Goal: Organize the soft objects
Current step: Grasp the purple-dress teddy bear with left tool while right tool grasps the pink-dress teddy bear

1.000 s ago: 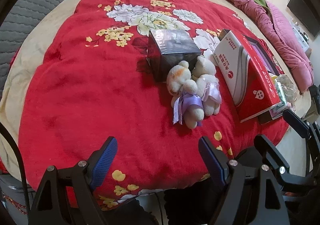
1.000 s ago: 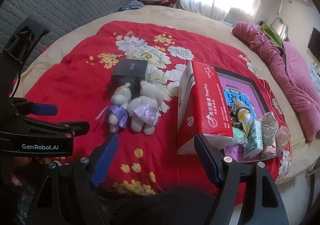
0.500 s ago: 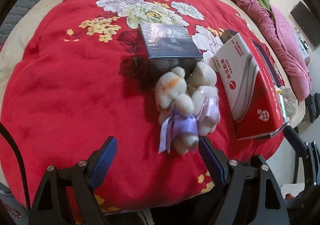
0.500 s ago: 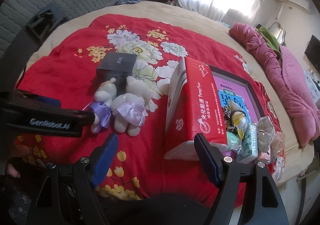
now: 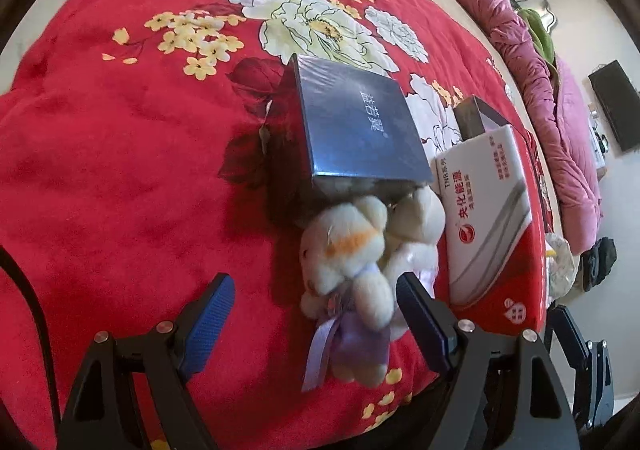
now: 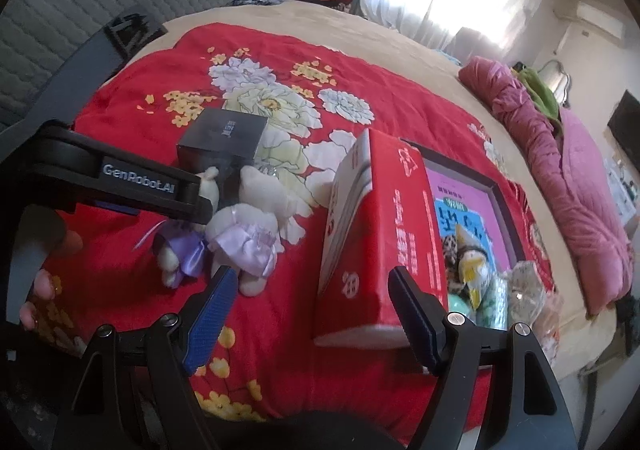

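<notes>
On a bed spread with a red floral blanket, the left tool hangs with its jaws wide apart and nothing in them over a pair of plush bears, which lie on the blanket at about 12 o'clock of the tool's blue pads, heads touching the near side of a dark glossy box. The nearer bear sits partly inside the gap, close by the right-hand pad, with bare blanket between it and the left-hand pad. To take it well, the tool would need to shift toward 3 o'clock until the cream body is centred, then sink until the pads flank the torso rather than the loose lilac ribbon, which would likely slip; closing gently should do, since plush gives. The two bears appear tied or pressed together, so both may lift as one. The right tool, likewise wide open and empty, hovers before a red-and-white tissue pack that stands on edge at its 12 o'clock, the bears at 10 o'clock. Beyond the pack lies a dark tray holding a pink card and small wrapped packets. Count: two bears, one dark box, one tissue pack, one tray, several packets too jumbled to number, two tools.
</notes>
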`<state>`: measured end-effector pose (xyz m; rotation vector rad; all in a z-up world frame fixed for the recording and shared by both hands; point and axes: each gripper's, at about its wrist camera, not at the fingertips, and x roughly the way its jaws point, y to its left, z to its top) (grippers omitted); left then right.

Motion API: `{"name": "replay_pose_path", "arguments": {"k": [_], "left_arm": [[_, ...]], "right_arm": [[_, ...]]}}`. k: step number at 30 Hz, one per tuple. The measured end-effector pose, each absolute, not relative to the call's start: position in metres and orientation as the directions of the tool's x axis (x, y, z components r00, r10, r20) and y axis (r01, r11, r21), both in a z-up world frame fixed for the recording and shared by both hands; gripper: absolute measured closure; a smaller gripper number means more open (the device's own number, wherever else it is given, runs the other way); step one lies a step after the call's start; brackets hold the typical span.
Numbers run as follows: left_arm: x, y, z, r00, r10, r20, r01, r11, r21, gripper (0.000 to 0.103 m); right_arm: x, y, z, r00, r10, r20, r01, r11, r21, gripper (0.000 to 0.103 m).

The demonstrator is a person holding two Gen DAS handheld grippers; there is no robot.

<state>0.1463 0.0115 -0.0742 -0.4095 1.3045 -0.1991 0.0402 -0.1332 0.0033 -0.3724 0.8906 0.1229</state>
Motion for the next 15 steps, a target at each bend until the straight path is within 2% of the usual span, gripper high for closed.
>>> {"name": "replay_pose_path", "arguments": {"k": [5, 8, 11, 15], "left_arm": [[0.158, 0.015, -0.087, 0.241, -0.418, -0.876, -0.136, 0.879, -0.457, 0.029], [0.164, 0.021, -0.095, 0.241, -0.451, -0.859, -0.174, 0.851, -0.495, 0.041], [0.169, 0.02, -0.1, 0.225, -0.458, -0.86, -0.184, 0.847, -0.499, 0.043], [0.175, 0.018, -0.107, 0.228, -0.494, -0.839, -0.204, 0.819, -0.537, 0.066]], "right_arm": [[0.049, -0.128, -0.001, 0.622, -0.062, -0.781, -0.266, 0.921, -0.285, 0.024], [0.054, -0.126, -0.004, 0.616, -0.068, -0.785, -0.269, 0.918, -0.29, 0.024], [0.059, -0.122, -0.006, 0.613, -0.072, -0.787, -0.276, 0.914, -0.299, 0.024], [0.067, -0.115, -0.009, 0.603, -0.076, -0.794, -0.286, 0.909, -0.304, 0.024]]}}
